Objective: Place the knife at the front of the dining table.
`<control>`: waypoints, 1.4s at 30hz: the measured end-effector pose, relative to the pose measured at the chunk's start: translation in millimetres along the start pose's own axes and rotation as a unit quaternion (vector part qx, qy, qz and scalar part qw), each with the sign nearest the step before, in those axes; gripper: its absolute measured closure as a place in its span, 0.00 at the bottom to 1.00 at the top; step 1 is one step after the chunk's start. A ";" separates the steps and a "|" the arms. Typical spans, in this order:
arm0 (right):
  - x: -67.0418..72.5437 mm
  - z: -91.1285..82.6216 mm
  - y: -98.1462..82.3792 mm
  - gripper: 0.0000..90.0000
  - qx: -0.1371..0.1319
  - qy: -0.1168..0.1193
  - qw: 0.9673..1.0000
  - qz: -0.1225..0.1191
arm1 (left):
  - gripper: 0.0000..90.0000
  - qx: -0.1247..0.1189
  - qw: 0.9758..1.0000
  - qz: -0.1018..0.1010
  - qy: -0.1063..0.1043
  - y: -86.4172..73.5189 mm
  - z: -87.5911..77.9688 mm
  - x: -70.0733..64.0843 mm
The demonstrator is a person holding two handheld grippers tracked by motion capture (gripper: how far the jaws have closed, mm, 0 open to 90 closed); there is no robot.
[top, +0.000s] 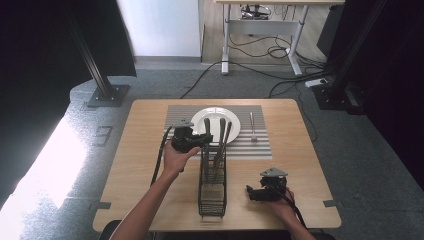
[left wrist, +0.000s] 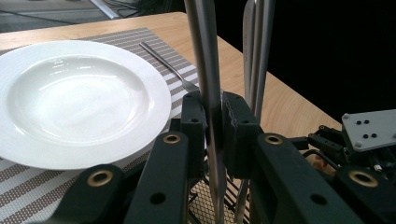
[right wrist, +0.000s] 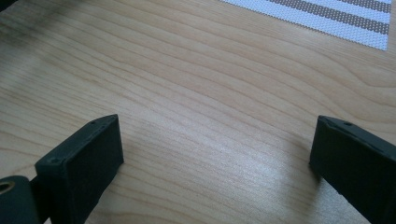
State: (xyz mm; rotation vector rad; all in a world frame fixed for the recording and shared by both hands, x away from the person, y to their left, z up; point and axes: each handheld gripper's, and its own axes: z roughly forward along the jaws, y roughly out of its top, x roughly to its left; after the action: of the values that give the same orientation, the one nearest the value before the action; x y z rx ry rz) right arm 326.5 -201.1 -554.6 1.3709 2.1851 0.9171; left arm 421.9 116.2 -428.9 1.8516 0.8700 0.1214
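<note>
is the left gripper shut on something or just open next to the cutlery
Shut. In the left gripper view the left gripper has both jaws pressed against a metal utensil handle standing in the black mesh caddy.

Your high view hangs above your side of the wooden table (top: pixel 150 150), looking forward and down, far enough off to take in the whole top and the floor beyond. Your left gripper view sits very near its own jaws, facing across the white plate (left wrist: pixel 70 98) and striped placemat (left wrist: pixel 28 186), both shared with the high view. Your right gripper view looks steeply down at bare tabletop from close range; a corner of that same placemat crosses its top right edge.
</note>
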 end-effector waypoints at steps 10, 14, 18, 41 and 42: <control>0.1 -0.1 0.1 0.04 0.000 0.000 1.000 0.000 | 0.93 -0.032 0.999 0.007 -0.009 3.1 -9.9 -2.5; 0.1 -0.5 0.1 0.04 0.000 0.001 1.000 -0.001 | 0.93 -0.058 0.998 0.031 0.000 10.4 -24.8 -10.3; 0.0 -0.5 0.2 0.04 0.000 0.001 1.000 -0.002 | 0.93 -0.076 0.996 0.034 -0.002 15.3 -35.1 -12.5; 0.0 -0.7 0.6 0.05 0.001 0.004 1.000 -0.003 | 0.93 -0.176 0.984 0.020 -0.012 31.9 -104.0 -7.2; 0.0 -0.8 0.6 0.05 0.001 0.003 1.000 -0.003 | 0.93 -0.176 0.984 0.019 -0.011 31.7 -104.9 -6.0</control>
State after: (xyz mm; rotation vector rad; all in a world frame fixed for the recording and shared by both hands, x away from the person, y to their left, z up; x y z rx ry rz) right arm 326.4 -201.1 -553.7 1.3632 2.1950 0.9173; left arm 385.9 186.5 -352.8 1.5347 0.7448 0.2626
